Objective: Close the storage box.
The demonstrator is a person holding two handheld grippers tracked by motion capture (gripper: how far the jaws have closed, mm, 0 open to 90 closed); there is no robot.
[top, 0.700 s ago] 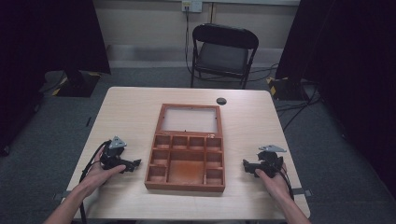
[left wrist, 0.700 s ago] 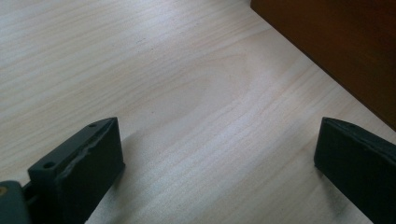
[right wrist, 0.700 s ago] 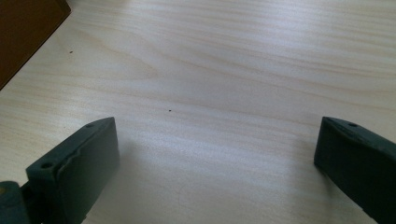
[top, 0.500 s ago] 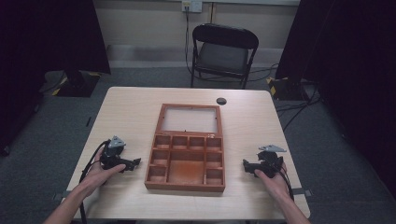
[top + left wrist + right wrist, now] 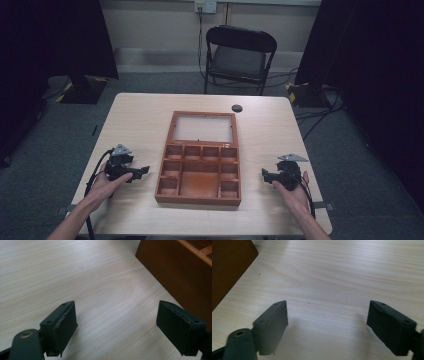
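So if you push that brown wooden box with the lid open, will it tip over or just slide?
The wooden box would probably slide: it looks low, wide and flat on the smooth table. It seems stiff and fairly heavy. The open lid lies flat, so tipping looks unlikely.

— How is the table (image 5: 135, 115) laid out?
— A compartment box (image 5: 200, 172) is placed at the centre of the frame, its open lid (image 5: 202, 127) laid flat behind it, toward the top.

— And beside it?
— The left gripper (image 5: 142, 171) is held at lower left, the right gripper (image 5: 265, 175) at lower right, both apart from the box. A small round object (image 5: 237, 108) is found above the lid; a chair (image 5: 240, 55) is set beyond the table's far edge.
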